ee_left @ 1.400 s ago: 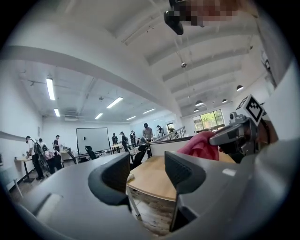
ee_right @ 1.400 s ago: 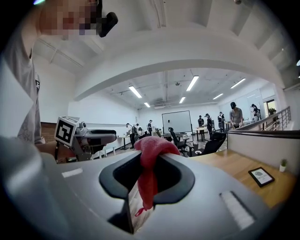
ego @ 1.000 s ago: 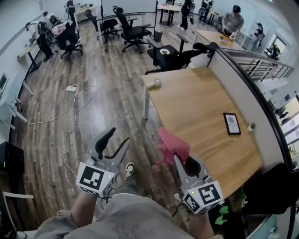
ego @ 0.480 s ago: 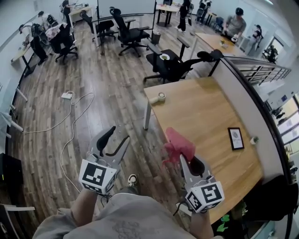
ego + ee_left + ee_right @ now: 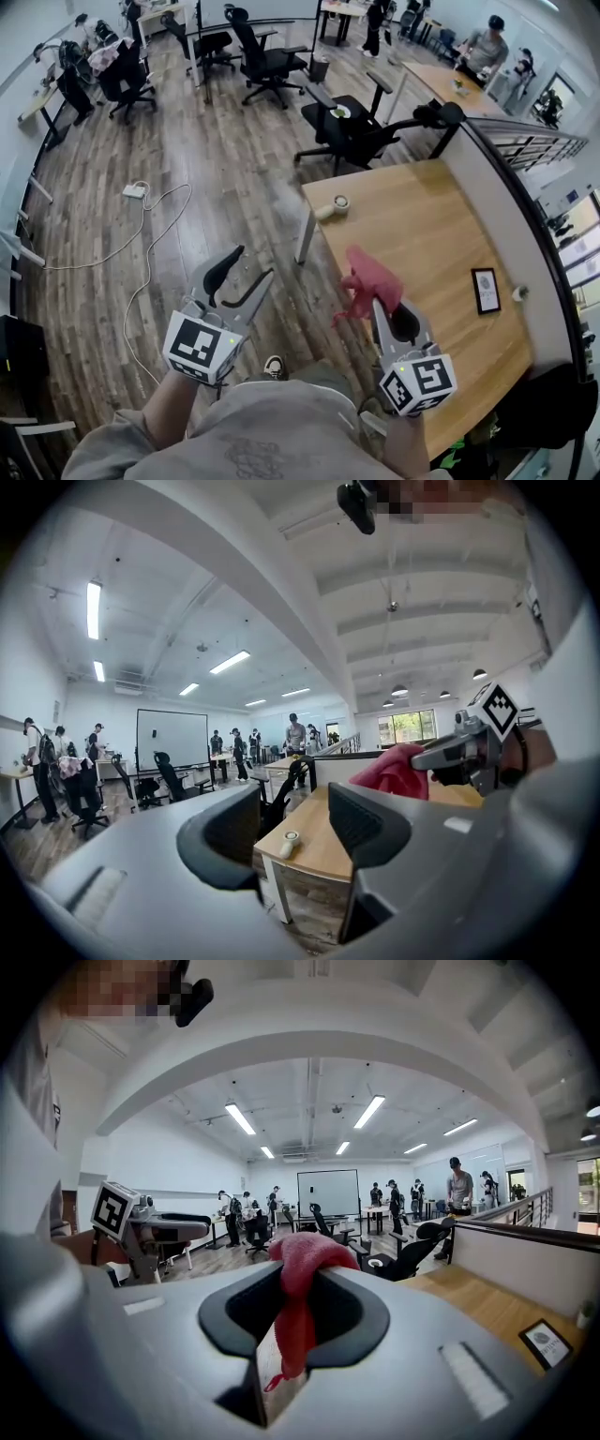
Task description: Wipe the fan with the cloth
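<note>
The cloth (image 5: 367, 281) was pink-red and crumpled, pinched between the closed jaws of the right gripper (image 5: 386, 307), bunched above the tips with a thin tail hanging below. The fan (image 5: 332, 208), small and white, lay flat near the corner of the wooden table (image 5: 422, 244), well apart from the cloth.

Pink cloth (image 5: 366, 279): soft, nappy fabric. Near table (image 5: 427, 225): smooth, matt pale wood. Plank floor (image 5: 216, 169): wood, slight sheen. Both left gripper (image 5: 251, 265) and right gripper (image 5: 382, 307): matt grey plastic.
</note>
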Available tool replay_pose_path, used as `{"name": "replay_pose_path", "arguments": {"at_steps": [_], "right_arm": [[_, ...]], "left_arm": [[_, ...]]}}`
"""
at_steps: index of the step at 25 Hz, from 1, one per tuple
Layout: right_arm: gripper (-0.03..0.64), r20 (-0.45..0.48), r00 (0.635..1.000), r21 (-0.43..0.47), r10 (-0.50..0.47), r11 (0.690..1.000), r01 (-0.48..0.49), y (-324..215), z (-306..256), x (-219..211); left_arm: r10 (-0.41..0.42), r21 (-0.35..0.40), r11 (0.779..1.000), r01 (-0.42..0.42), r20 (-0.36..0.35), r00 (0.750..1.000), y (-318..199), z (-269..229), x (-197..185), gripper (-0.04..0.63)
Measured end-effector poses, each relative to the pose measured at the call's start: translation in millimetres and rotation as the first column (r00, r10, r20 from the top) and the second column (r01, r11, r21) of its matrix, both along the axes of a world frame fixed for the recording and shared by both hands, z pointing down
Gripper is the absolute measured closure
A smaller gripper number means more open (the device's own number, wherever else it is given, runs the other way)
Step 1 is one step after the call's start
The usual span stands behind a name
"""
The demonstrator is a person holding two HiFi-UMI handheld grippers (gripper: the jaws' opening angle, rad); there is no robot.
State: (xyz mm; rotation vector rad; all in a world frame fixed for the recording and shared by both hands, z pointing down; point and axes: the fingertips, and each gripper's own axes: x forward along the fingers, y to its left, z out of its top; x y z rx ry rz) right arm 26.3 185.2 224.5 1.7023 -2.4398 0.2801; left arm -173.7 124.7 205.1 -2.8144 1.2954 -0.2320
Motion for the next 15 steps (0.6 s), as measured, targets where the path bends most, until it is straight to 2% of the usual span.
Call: {"name": "replay_pose_path", "arguments": {"at_steps": [4, 7, 15], "right_arm": [[0.54, 0.008, 1.0, -0.021, 0.016, 1.0, -0.016, -21, 1, 5], [0.54, 0.021, 0.999, -0.034, 0.027, 0.999, -0.026, -39, 8, 14], [0.54, 0.039, 0.998, -0.085, 0.042, 0.996, -0.039, -102, 42, 57]], "left_arm": [[0.0, -0.024, 1.0, 0.0, -0.002, 1.0, -22, 2, -1, 0.368], [0.01, -0.014, 1.0, -0.01, 0.018, 1.0, -41, 9, 4, 0.368], [0.018, -0.042, 0.999, -0.016, 0.054, 0.998, -102, 29, 46, 0.368]]}}
